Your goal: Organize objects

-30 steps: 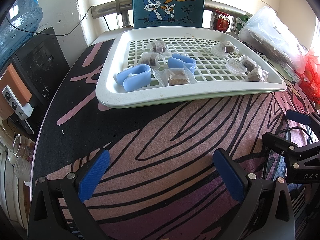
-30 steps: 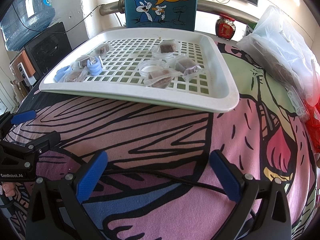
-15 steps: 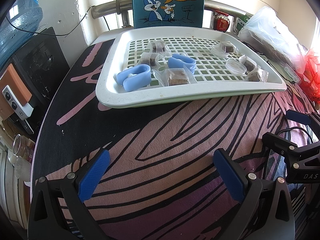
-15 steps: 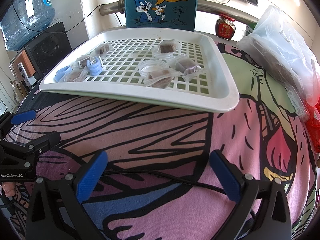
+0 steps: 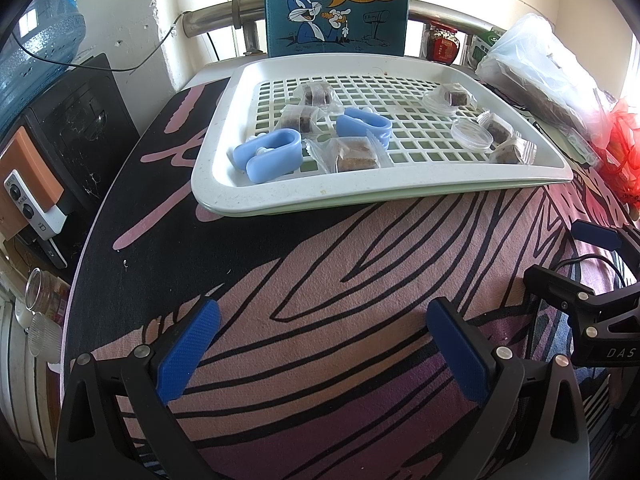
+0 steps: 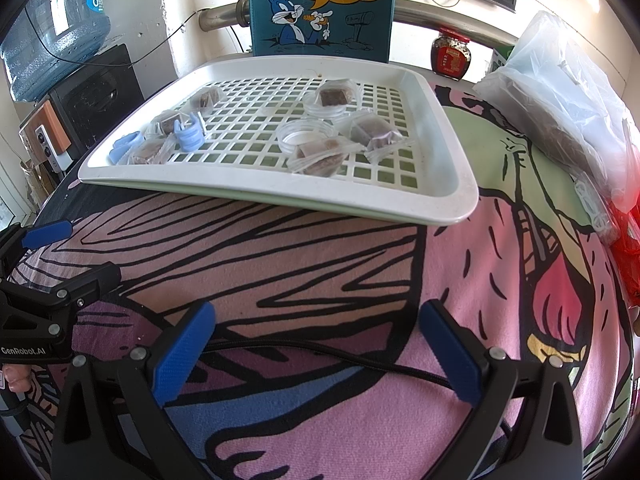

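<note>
A white slotted tray lies on the patterned cloth beyond both grippers. On it are two light blue clips, several wrapped brown snack squares and two clear round lids. My left gripper is open over the cloth, well short of the tray, holding nothing. My right gripper is open too, empty, with a black cable lying across the cloth between its fingers. Each gripper shows at the edge of the other's view.
A blue cartoon box stands upright behind the tray. A clear plastic bag and a red jar sit at the right rear. A water bottle and a black appliance stand off the table's left edge.
</note>
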### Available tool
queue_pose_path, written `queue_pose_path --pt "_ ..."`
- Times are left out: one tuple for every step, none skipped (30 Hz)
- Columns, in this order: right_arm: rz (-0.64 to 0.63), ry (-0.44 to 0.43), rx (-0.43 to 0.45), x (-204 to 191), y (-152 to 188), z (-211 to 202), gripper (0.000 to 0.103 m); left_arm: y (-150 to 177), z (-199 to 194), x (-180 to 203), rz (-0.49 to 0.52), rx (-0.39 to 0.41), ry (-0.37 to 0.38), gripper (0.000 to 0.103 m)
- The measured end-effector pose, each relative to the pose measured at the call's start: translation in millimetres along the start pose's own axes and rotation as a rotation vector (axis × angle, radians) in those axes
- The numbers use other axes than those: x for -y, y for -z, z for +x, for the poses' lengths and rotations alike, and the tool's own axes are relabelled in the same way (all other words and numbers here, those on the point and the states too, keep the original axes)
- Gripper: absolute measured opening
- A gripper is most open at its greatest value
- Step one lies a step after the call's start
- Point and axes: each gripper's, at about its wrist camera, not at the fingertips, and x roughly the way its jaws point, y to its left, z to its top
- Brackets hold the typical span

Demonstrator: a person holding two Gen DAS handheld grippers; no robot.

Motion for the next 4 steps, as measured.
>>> queue_pose_path --pt "0.000 0.000 0.000 0.0 0.1 0.0 0.103 0.1 -0.2 0.0 0.000 0.000 0.000 0.103" --pt "0.000 0.000 0.000 0.0 -0.1 0.1 0.103 0.1 -0.2 -0.1 0.000 0.000 0.000 0.103" --pt "0.000 0.000 0.000 0.0 0.0 0.0 0.103 -0.1 0.1 0.0 0.000 0.000 0.000 0.103" --pt "0.000 0.000 0.000 0.0 0.1 0.0 0.103 0.0 0.0 0.0 0.000 0.000 0.000 0.103"
